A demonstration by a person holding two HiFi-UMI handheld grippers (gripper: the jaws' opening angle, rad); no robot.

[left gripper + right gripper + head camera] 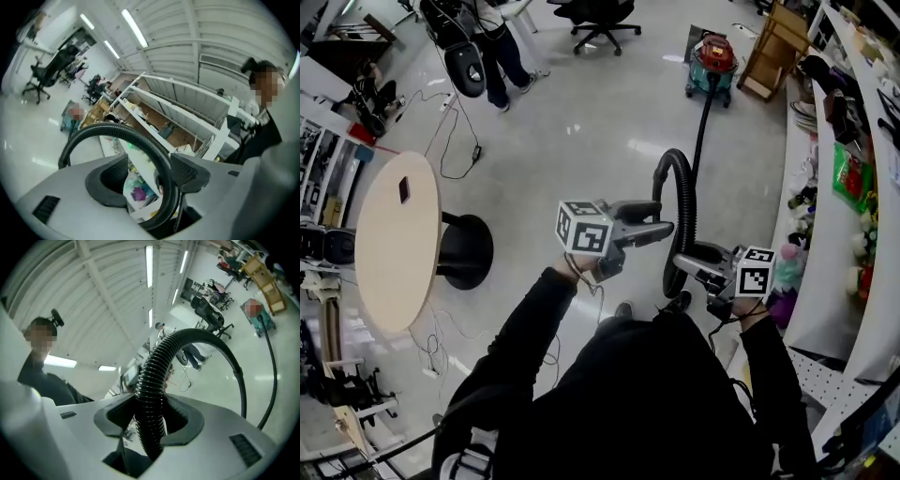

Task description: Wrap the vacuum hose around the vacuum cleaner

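On the glossy pale floor [581, 141], well apart from the person, stands the vacuum cleaner [713, 58]. Its vacuum hose [682, 187] runs back and arches up in front of the person, probably gathered as slack for wrapping. In the left gripper view, the left tongs [149, 173] stand released, with the hose looping loosely through the gap beside one pad. In the right gripper view, the right tongs [149, 420] are clenched on the ribbed hose and carry it. Shelving [825, 300] lines the right side of the room, and a round table [394, 239] stands at the left.
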